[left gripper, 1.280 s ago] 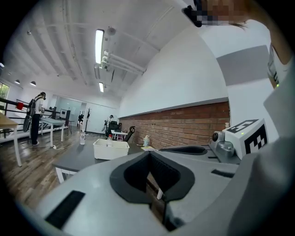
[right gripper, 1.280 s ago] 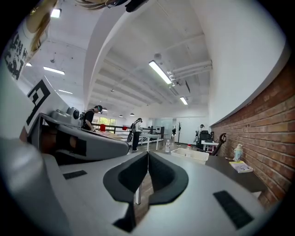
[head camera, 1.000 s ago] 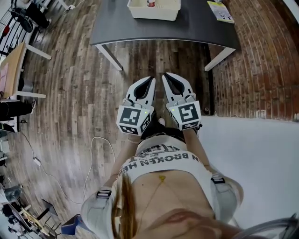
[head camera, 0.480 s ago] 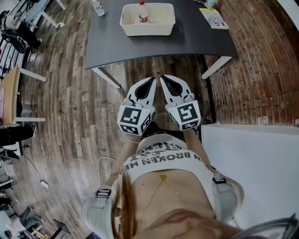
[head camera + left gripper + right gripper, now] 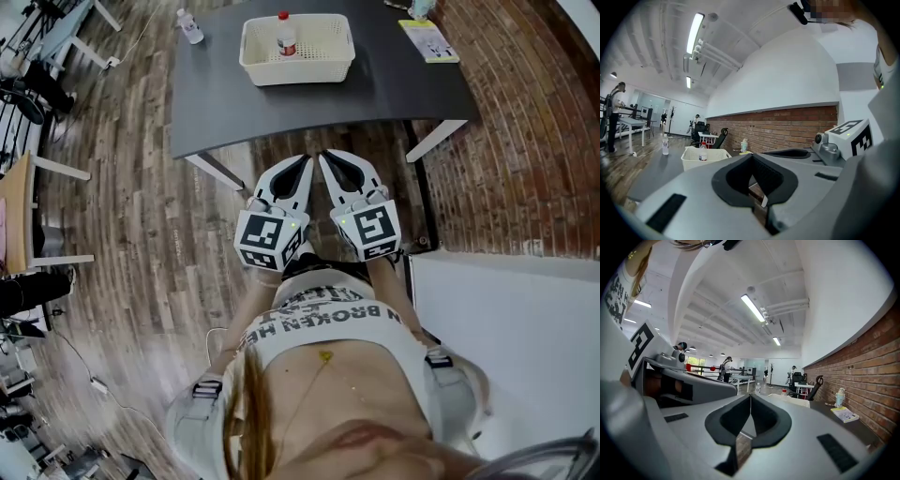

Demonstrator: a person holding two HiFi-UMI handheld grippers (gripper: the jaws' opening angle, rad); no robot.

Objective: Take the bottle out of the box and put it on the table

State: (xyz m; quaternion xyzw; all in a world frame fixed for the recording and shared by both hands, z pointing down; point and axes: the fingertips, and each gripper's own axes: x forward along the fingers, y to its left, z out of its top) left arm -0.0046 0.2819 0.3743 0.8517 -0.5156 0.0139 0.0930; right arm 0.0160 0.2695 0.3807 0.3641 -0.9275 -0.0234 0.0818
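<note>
Both tools idle short of the work: the left gripper [image 5: 303,164] and the right gripper [image 5: 326,157] are held side by side, each with its jaws together and nothing between them. They point almost level over bare wood floor [image 5: 169,187].

Ahead of the tips lies the near edge of the dark bench [image 5: 281,108]. Well beyond that edge, and well apart from either gripper, sits the white box [image 5: 298,73]. The red-capped bottle [image 5: 286,36] stands upright inside it, towards its far wall.

The trouble most likely from here is a reach made with the jaws not yet parted: closed tips would push the bottle over inside the box rather than take it. The box looks light and its walls rise round the bottle's lower half, so a low or slanted approach may catch the rim and slide or tip the whole box. A grip taken too near the cap could let the bottle swing and snag a wall on the lift.

A second bottle [image 5: 189,26] stands far off to the left on the bench and could be taken by mistake. To the right lies a booklet [image 5: 429,40], poor footing for a tall, narrow bottle.
</note>
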